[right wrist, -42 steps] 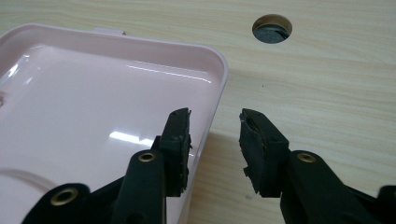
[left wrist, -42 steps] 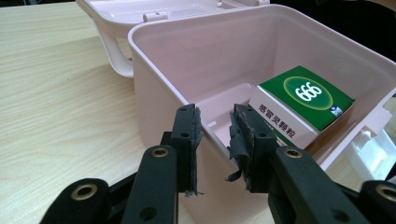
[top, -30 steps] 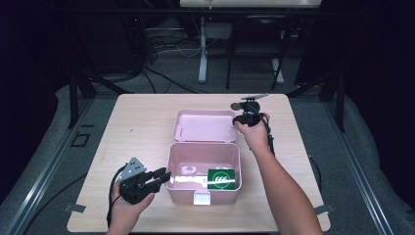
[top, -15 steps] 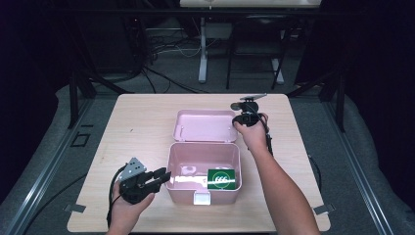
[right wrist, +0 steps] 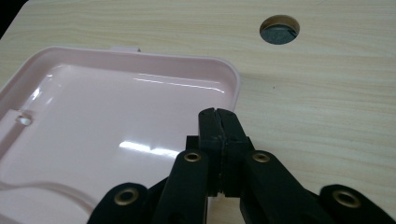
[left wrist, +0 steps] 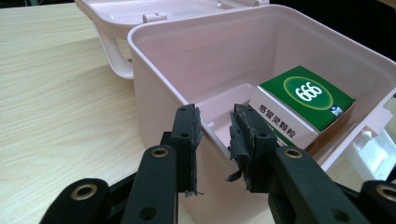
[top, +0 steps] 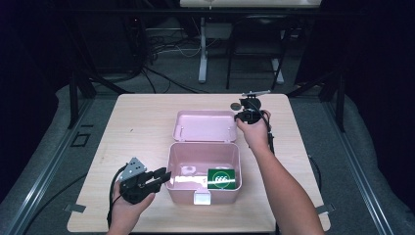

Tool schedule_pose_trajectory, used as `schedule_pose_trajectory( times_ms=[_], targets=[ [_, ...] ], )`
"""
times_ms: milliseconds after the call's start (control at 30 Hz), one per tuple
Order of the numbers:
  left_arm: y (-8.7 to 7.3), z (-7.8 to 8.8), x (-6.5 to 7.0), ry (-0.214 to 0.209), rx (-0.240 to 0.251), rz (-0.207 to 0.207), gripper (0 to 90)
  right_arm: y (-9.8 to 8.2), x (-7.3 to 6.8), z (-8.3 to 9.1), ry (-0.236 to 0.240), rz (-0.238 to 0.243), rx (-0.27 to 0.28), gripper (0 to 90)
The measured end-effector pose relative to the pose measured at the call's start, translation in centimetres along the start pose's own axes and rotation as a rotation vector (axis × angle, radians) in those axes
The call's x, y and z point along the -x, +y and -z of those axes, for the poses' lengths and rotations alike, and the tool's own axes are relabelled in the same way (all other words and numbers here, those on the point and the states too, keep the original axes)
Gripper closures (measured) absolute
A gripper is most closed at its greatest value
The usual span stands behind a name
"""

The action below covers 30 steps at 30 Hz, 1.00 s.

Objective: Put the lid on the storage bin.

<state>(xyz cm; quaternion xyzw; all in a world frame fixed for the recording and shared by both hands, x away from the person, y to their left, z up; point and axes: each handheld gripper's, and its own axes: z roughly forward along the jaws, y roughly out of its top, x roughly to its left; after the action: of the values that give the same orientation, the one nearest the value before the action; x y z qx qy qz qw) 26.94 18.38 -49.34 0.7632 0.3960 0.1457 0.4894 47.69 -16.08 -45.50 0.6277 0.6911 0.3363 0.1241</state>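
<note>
My left gripper (left wrist: 215,140) has its jaws apart around the near wall of the pink box (left wrist: 159,88), not clamped. Just beyond sits a green carton (left wrist: 303,100), light and crushable. My right gripper (right wrist: 218,122), jaws together, hovers over the open lid (right wrist: 102,121): thin, slick plastic, best pinched at its rim.

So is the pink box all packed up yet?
Not yet. Done: the green carton already sits inside the pink box. In hand: the left gripper is open astride the box's wall; the right gripper is shut at the lid. Probably left: closing that open lid.
</note>
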Motion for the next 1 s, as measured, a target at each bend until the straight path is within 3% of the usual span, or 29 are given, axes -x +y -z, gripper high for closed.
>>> schedule_pose_trajectory(
  times_ms=[133, 367, 500, 633, 1000],
  targets=[
    [0.0, 0.0, 0.0, 0.002, 0.001, 0.001, 70.8, 0.3, -0.4, -0.2, -0.049, 0.014, 0.013, 80.2],
    [0.0, 0.1, -0.1, -0.006, 0.0, 0.001, 70.8, 0.1, 0.1, -1.7, -0.06, -0.014, -0.057, 77.1],
    [0.0, 0.0, -0.1, -0.005, 0.003, 0.001, 70.7, 0.1, 0.0, -2.2, -0.06, -0.034, -0.092, 77.8],
    [0.0, 0.0, -0.1, -0.004, 0.003, 0.002, 70.7, 0.2, -0.3, -2.3, -0.082, -0.02, -0.12, 81.9],
    [0.0, 0.0, 0.0, -0.003, 0.002, 0.001, 70.8, 0.8, -1.0, -1.5, -0.121, -0.004, -0.131, 85.6]
  ],
)
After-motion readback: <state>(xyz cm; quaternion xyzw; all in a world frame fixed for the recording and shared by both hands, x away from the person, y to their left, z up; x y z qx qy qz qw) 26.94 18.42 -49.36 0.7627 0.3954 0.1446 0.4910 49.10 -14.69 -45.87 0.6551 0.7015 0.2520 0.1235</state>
